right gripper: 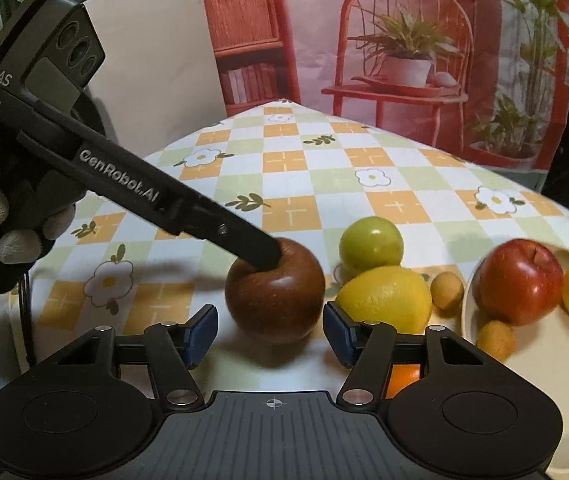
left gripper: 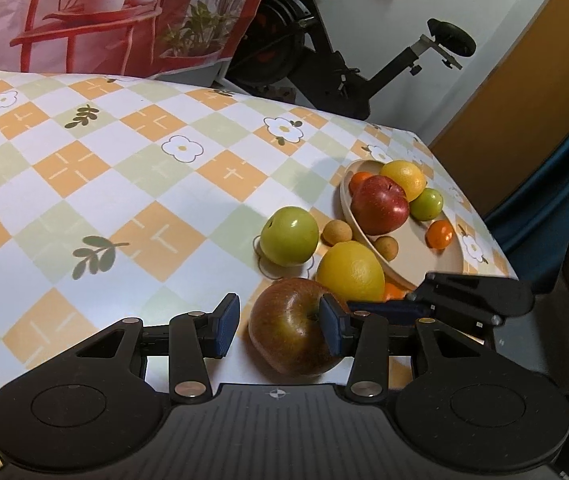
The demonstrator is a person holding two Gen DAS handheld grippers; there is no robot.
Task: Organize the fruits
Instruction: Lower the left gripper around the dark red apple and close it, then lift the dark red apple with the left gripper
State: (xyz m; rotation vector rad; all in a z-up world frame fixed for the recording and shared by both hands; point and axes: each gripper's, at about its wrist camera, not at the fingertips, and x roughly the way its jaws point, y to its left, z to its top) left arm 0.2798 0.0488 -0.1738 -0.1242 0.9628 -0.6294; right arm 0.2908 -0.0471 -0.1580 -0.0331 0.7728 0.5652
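The brown apple [left gripper: 290,326] is sitting on the bench [left gripper: 124,184], at its near edge, beside the lemon [left gripper: 350,272]. The left hand-held gripper [left gripper: 280,330] is reaching over this apple: its right pad [left gripper: 334,330] is lying against the apple's top near the stem, while its left pad [left gripper: 226,330] is standing clear of the fruit, so the jaws are partly open and are gripping nothing. In the right wrist view the same apple [right gripper: 274,296] is lying just ahead of the right hand-held gripper [right gripper: 270,334], centred between the pads but beyond their tips; these jaws are standing partly open and are touching nothing. The left tool's finger is resting on the apple's crown there. The green apple [left gripper: 289,235] is lying farther back. The plate [left gripper: 400,274] is sitting right of the lemon and is carrying the red apple [left gripper: 380,205] among other fruit.
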